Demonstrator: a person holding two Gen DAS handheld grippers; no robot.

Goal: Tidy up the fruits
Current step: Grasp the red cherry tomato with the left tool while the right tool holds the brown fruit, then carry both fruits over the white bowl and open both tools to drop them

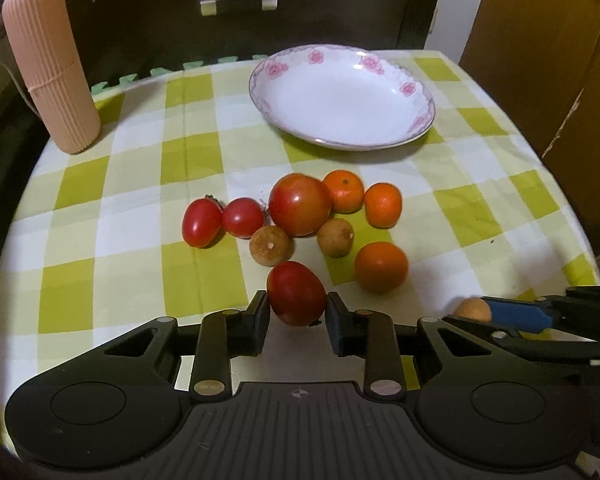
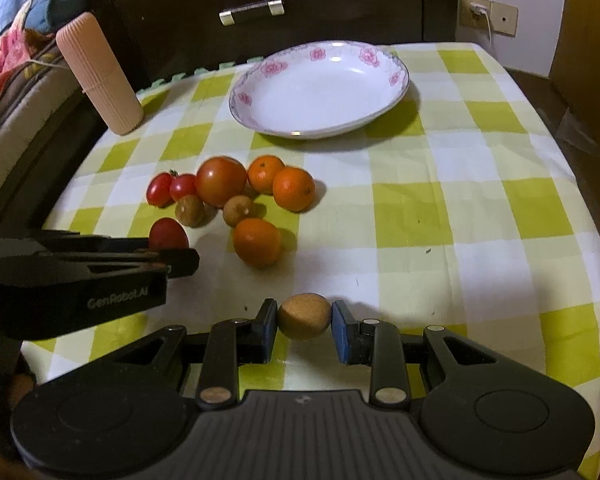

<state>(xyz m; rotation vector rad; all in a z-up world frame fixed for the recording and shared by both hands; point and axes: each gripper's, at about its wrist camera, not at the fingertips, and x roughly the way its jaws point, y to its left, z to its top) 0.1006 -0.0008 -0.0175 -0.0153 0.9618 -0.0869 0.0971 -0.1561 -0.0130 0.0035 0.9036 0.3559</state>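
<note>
Both tongs sit low over our checked counter [image 1: 140, 184]: our left tongs [image 1: 298, 306] clamp a red tomato [image 1: 296, 294], and our right tongs [image 2: 304, 316] stand slightly apart around a brown longan [image 2: 303, 317], nearly touching it. Beyond them we see the remaining fruit cluster [image 1: 304, 216], then the empty flowered plate [image 1: 412, 92].

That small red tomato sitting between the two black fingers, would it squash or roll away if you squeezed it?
The red tomato looks smooth and glossy, so it may slip between the left gripper fingers. Its rounded, egg-like shape suggests it would roll on the checked cloth if nudged. Its thin-looking skin probably bruises under a hard squeeze.
</note>
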